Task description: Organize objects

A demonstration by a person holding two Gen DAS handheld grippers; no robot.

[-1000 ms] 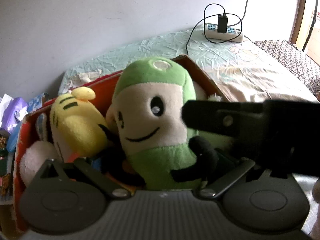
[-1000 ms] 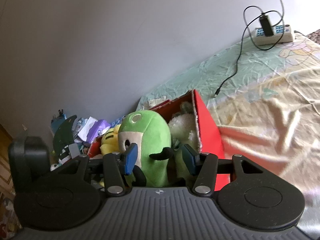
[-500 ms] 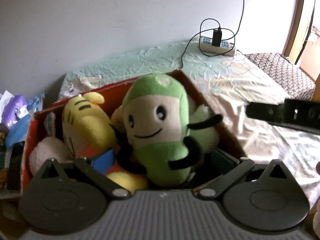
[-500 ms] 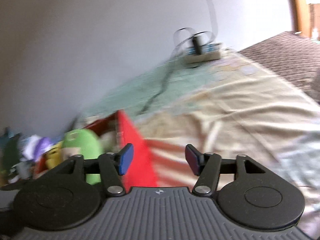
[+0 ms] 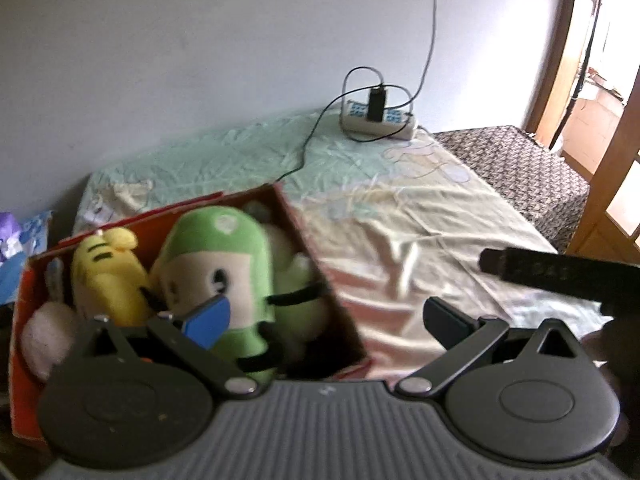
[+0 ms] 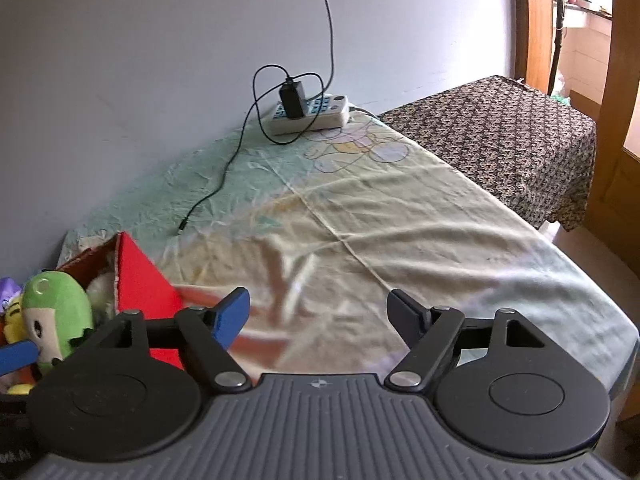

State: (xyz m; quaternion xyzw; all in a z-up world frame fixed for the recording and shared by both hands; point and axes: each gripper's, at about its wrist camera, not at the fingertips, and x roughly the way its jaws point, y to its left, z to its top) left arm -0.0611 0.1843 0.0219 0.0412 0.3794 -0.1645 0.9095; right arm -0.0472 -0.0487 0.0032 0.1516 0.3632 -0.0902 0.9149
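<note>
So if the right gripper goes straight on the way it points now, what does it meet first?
Probably the bedsheet. The right gripper has nothing between its opening jaws, and only bare cloth lies ahead of it. The red box stays off to its left side. Depth is hard to judge here.

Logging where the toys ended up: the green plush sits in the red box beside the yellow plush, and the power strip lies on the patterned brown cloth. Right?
Not quite. The power strip lies on the pale green sheet, as the right wrist view shows. The green plush does sit in the red box beside the yellow plush.
</note>
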